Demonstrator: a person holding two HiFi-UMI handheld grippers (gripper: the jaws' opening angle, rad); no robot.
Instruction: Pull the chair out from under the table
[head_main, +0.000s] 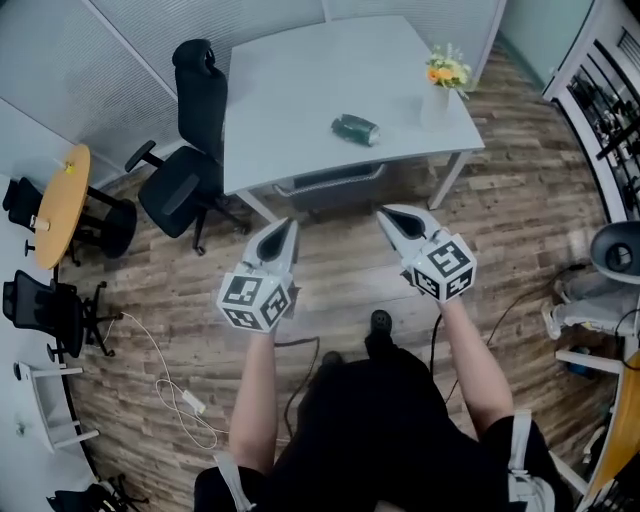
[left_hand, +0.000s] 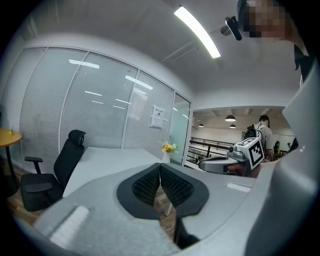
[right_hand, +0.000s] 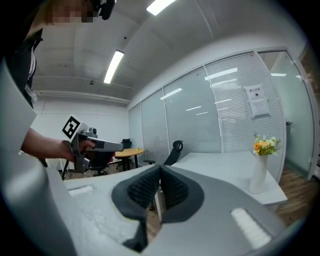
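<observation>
A grey table (head_main: 300, 90) stands ahead of me in the head view. Tucked under its near edge is a grey chair (head_main: 330, 183); only its top shows. My left gripper (head_main: 291, 226) and right gripper (head_main: 383, 212) hover side by side above the wooden floor, just short of that edge, both shut and empty. In the left gripper view the shut left gripper (left_hand: 159, 165) points over the table (left_hand: 107, 162). The right gripper view has the shut right gripper (right_hand: 160, 168) aimed along the table (right_hand: 225, 162). The grey chair is hidden in both gripper views.
A black office chair (head_main: 185, 150) stands at the table's left side. On the table lie a green can (head_main: 355, 128) and a vase of flowers (head_main: 443, 80). A round wooden table (head_main: 60, 205) with black chairs is far left. Cables (head_main: 180, 395) trail on the floor.
</observation>
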